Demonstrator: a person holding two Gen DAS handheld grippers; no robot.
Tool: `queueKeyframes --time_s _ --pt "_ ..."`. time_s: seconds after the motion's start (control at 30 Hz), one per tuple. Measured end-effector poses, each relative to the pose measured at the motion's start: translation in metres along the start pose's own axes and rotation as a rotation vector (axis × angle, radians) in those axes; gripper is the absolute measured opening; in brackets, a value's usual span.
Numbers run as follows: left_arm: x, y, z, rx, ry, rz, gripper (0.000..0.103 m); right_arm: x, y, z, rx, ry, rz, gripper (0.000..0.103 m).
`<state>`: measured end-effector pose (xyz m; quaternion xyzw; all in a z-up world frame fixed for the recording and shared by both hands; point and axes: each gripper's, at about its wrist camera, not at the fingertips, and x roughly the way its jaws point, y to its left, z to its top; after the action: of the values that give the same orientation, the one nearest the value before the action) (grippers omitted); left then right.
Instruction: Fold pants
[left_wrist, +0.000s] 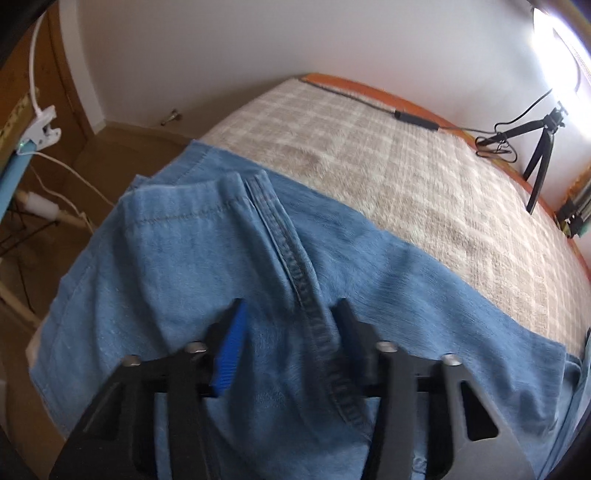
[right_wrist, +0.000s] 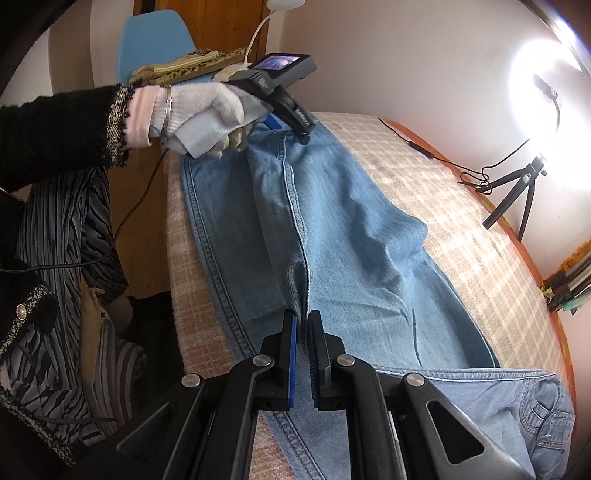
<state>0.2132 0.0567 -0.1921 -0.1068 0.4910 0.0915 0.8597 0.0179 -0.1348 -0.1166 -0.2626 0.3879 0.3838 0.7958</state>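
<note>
Light blue denim pants (right_wrist: 332, 229) lie lengthwise on the bed, legs together, waist and pockets at the near right of the right wrist view. In the left wrist view the pants' hem end (left_wrist: 207, 236) lies at the bed's edge with a dark seam running down the middle. My left gripper (left_wrist: 290, 314) is open, just above the fabric, its fingers either side of the seam. It also shows in the right wrist view (right_wrist: 288, 125), held by a gloved hand over the far hem. My right gripper (right_wrist: 303, 319) is shut on a fold of the pants at the seam.
The bed has a beige plaid cover (left_wrist: 406, 155) and an orange frame. A ring light on a small tripod (right_wrist: 517, 192) with cables stands at the far right edge. A blue chair (right_wrist: 155, 40) with cloths and the person's body (right_wrist: 55, 221) are to the left.
</note>
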Motion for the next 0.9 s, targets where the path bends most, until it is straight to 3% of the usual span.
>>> queueKeyframes --time_s 0.1,0.23,0.4,0.53,0.63,0.7,0.73,0.83,0.9 --pt "-0.009 0.018 -0.001 -0.051 -0.009 -0.057 0.009 0.002 -0.002 0.001 0.001 -0.002 0.000 0.004" --pt "-0.036 0.047 -0.011 -0.148 -0.079 -0.112 0.008 0.003 -0.004 0.004 0.004 -0.013 -0.004 0.004" --pt "-0.074 0.095 -0.060 -0.313 -0.168 -0.171 0.008 -0.001 -0.007 0.004 0.014 -0.032 0.005 0.004" --pt "-0.070 0.119 -0.087 -0.374 -0.159 -0.210 0.009 0.005 -0.004 0.004 -0.007 -0.017 0.009 0.004" --pt "-0.062 0.135 -0.094 -0.448 -0.140 -0.241 0.018 0.010 -0.005 0.005 -0.012 -0.003 0.014 0.004" --pt "-0.061 0.143 -0.092 -0.499 -0.153 -0.244 0.039 0.011 -0.005 0.006 -0.014 0.001 0.012 0.004" --pt "-0.060 0.148 -0.092 -0.530 -0.162 -0.241 0.044 0.011 -0.005 0.006 -0.014 0.001 0.010 0.004" --pt "-0.052 0.161 -0.087 -0.605 -0.164 -0.249 0.045 0.010 -0.005 0.005 -0.008 0.004 0.006 0.004" --pt "-0.048 0.168 -0.080 -0.626 -0.175 -0.243 0.039 0.010 -0.004 0.005 -0.011 0.010 -0.003 0.004"
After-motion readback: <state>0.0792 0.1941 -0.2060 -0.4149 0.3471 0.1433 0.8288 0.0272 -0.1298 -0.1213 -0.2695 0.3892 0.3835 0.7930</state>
